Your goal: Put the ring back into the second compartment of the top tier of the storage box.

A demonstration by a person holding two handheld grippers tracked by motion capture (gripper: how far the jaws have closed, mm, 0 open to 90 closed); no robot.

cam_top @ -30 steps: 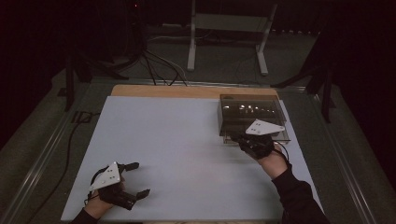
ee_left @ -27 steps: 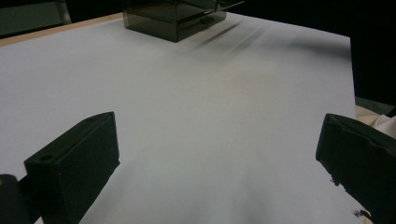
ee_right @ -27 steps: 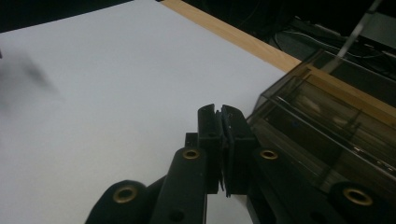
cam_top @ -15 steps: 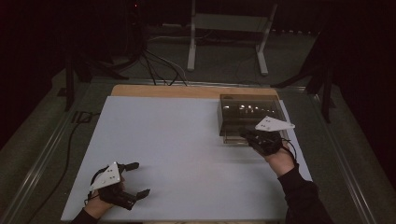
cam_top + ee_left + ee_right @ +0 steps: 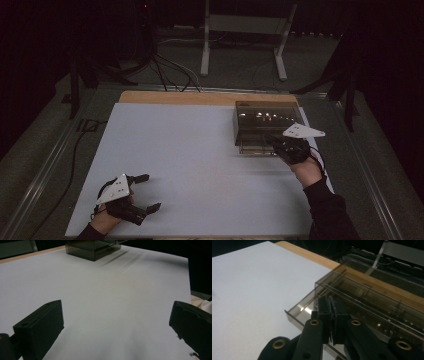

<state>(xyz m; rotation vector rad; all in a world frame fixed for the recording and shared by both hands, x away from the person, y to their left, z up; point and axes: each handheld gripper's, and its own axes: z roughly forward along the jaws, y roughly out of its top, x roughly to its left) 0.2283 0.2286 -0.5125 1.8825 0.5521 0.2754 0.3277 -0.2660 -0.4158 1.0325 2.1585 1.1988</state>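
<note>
The smoky clear box point(image 5: 266, 122) sits at the far right of the white sheet point(image 5: 190, 165), its drawer point(image 5: 303, 311) drawn partway out toward me. My right gripper point(image 5: 332, 322) is at that drawer's front, jaws pressed together; what they pinch, if anything, I cannot make out. Well away from the box, near-left, my left gripper point(image 5: 145, 192) rests with jaws spread.

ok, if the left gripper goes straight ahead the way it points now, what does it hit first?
Probably nothing close: the left gripper, jaws wide open, looks over bare white table cover. The smoked plastic drawer box sits far ahead, slightly left of centre; depth is unclear.
</note>
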